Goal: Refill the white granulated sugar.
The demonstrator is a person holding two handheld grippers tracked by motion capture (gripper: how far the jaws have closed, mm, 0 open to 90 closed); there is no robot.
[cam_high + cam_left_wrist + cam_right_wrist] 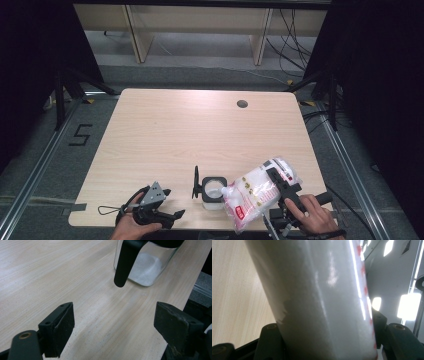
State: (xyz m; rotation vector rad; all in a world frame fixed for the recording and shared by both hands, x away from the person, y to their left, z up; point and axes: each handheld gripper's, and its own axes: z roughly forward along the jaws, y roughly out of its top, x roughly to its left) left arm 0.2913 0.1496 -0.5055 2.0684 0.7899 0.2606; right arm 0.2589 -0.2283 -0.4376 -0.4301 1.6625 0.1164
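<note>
- Bag (260, 192) of white granules sitting at 5 o'clock on the table (200, 130), tilting its corner over the glass jar (212, 192) at 6 o'clock.
- Being clamped across the middle by the right gripper (280, 187); jaws mostly hidden behind plastic in the right gripper view.
- Showing red print too blurred to read.
- Resting with jaws spread wide and empty: left gripper (165, 202), at 7 o'clock, near the jar.
- Hanging beside the jar: its black lid (125, 262), top cut off.
- Lying on pale wood grain; grey floor, cables and a taped "5" (80, 135) beyond.
</note>
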